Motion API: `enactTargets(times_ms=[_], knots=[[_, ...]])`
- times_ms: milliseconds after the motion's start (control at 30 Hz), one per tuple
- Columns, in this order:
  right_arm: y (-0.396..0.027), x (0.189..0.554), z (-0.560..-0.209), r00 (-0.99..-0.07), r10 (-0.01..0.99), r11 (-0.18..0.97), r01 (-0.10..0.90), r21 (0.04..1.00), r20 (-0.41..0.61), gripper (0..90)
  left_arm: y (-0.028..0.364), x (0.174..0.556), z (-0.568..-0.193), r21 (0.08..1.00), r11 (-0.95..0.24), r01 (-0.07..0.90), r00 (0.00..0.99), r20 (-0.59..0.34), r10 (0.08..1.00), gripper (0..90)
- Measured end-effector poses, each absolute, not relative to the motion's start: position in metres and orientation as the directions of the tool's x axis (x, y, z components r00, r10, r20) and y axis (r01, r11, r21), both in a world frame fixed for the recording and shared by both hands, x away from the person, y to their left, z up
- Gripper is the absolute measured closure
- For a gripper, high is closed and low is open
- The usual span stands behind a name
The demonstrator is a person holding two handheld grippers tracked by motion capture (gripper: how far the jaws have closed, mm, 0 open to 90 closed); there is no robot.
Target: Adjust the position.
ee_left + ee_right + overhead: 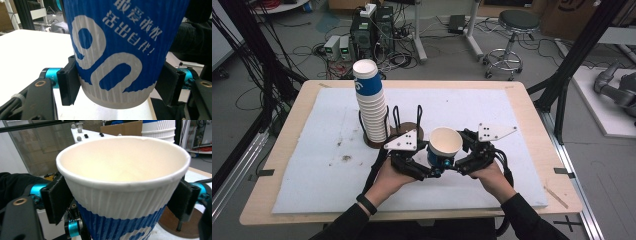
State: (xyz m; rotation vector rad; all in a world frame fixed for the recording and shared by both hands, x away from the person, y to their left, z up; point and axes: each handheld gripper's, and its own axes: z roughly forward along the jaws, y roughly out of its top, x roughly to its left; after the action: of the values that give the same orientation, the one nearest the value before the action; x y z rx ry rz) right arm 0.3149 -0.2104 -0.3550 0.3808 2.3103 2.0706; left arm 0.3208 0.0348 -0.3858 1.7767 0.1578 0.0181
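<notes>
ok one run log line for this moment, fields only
left hand-held gripper: shut on paper cup low on its wall | right hand-held gripper: pads beside cup's upper wall, contact unclear | cup: upright, off the mat | cup stack: on holder

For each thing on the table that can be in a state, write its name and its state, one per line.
paper cup: upright, empty, held off the mat
left gripper: shut on the paper cup's base
right gripper: open, jaws beside the cup's upper wall
cup stack: upside down, tall, on the holder
</notes>
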Motion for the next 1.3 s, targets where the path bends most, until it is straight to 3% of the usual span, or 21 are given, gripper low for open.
enactTargets(times_ms=[367, 1300], knots=[[-0.2067, 0.3133, -0.3576, -0.974, 0.178, 0.110, 0.159, 0.981, 0.138, 22.2, 0.0365, 0.3201, -0.3810, 0.983, -0.133, 0.125, 0.989, -0.112, 0.101, 20.8], [-0.2063, 0.3127, -0.3578, -0.974, 0.172, 0.099, 0.166, 0.981, 0.147, 19.0, 0.0362, 0.3185, -0.3806, 0.986, -0.142, 0.092, 0.991, -0.078, 0.106, 26.2]])
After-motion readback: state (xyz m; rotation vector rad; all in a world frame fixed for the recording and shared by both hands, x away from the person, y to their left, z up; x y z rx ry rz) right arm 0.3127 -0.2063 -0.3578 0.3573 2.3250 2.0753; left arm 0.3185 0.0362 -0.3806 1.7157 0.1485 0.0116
